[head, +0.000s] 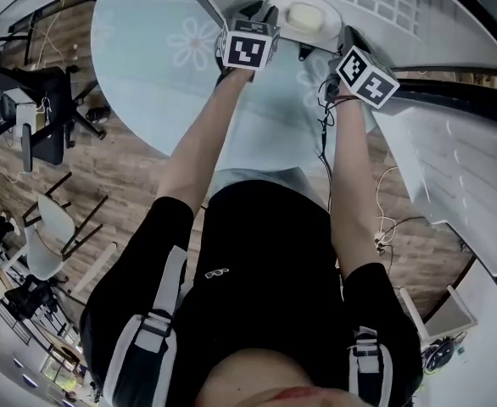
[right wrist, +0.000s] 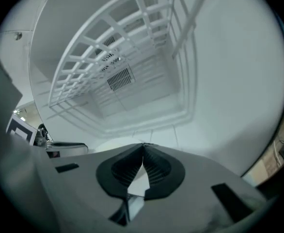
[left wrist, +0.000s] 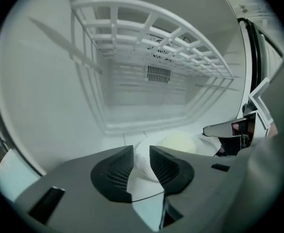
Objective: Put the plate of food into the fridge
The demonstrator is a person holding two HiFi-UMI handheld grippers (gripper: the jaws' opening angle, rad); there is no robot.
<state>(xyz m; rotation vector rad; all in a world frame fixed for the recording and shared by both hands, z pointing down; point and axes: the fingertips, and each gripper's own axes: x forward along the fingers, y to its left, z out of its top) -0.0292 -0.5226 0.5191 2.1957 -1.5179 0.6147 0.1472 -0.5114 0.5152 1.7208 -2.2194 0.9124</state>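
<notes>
A white plate (head: 304, 15) with a pale mound of food (left wrist: 181, 142) sits inside the open fridge, on or just above its white floor (left wrist: 132, 125). My left gripper (head: 259, 13) is at the plate's left edge. In the left gripper view the left gripper (left wrist: 141, 159) stands open, and the plate's rim (left wrist: 143, 165) shows in the gap between its pads. My right gripper (head: 348, 39) is at the plate's right edge. In the right gripper view the right gripper (right wrist: 143, 147) has its tips closed together on the rim, with the plate (right wrist: 98, 143) reaching left of it.
A white wire shelf (left wrist: 151, 28) hangs above the plate, with a vent (left wrist: 158, 73) on the back wall. The fridge door (head: 452, 168) stands open at right. A round glass table (head: 147, 58) is under my arms. Chairs (head: 53, 227) and cables (head: 384, 219) are on the wooden floor.
</notes>
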